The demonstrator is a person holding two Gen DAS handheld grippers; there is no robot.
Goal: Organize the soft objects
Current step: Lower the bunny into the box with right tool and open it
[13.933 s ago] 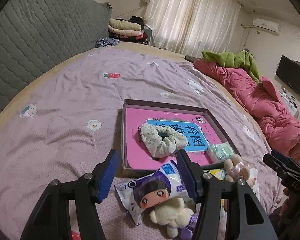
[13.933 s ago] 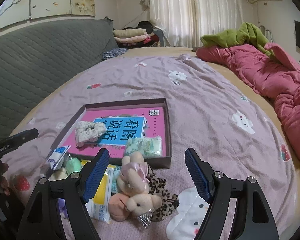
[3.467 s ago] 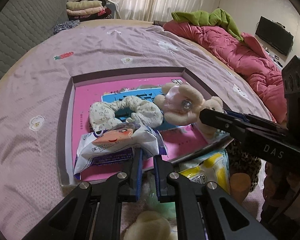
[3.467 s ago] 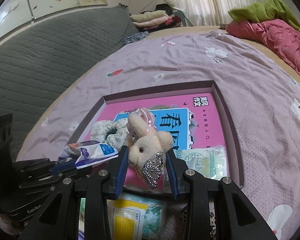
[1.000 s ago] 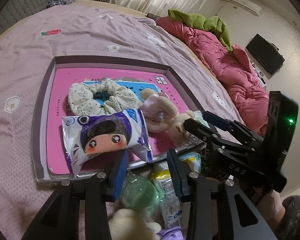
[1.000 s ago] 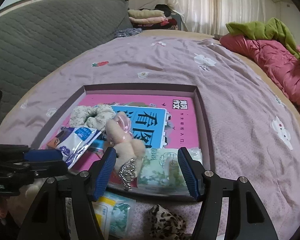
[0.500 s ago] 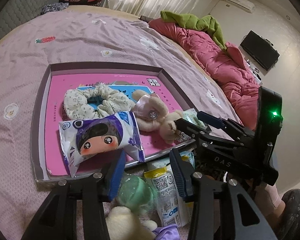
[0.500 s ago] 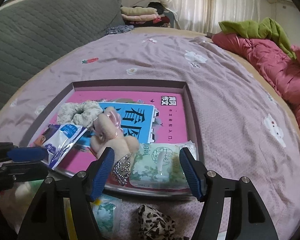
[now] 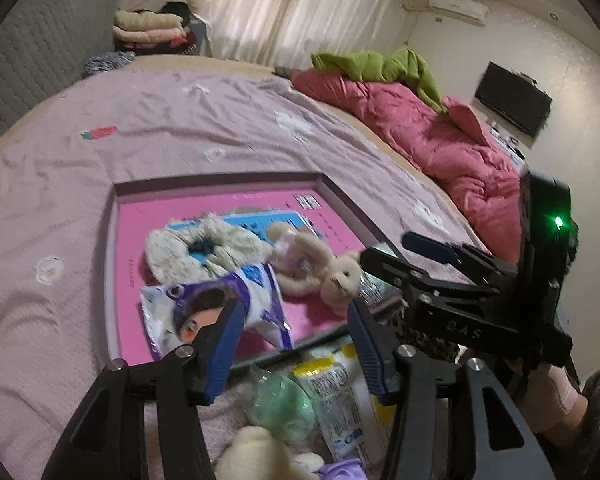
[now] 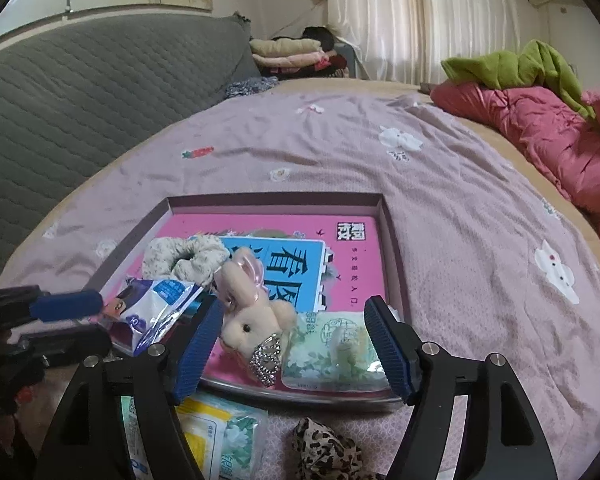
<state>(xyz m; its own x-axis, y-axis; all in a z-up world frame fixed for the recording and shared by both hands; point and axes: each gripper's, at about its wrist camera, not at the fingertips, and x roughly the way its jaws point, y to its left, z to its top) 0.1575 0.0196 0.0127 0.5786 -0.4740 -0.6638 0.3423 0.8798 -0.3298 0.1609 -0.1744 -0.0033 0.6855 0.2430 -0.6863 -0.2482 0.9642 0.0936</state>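
Note:
A shallow box (image 9: 112, 240) (image 10: 390, 216) with a pink bottom lies on the bed. In it are a floral scrunchie (image 9: 196, 252) (image 10: 184, 256), a purple tissue pack with a cartoon face (image 9: 252, 300) (image 10: 156, 308), a beige plush bunny (image 9: 312, 256) (image 10: 256, 312) and a green tissue pack (image 10: 332, 352). My left gripper (image 9: 296, 344) is open and empty just before the box's near edge. My right gripper (image 10: 296, 344) is open and empty over the bunny and green pack. Before the box lie a green soft ball (image 9: 284, 404), yellow-white packs (image 9: 340, 392) (image 10: 216, 436), a cream plush (image 9: 256, 456) and a leopard scrunchie (image 10: 328, 452).
The bed has a mauve sheet (image 9: 180, 120) (image 10: 460, 200). A pink quilt (image 9: 420, 132) (image 10: 560, 136) with green cloth (image 9: 380, 64) lies along the right. A grey padded headboard (image 10: 80, 80) is at left. Folded clothes (image 10: 288, 52) sit at the back.
Both grippers have opened wider and drawn back a little from the box. The tissue pack and the bunny lie released in the box.

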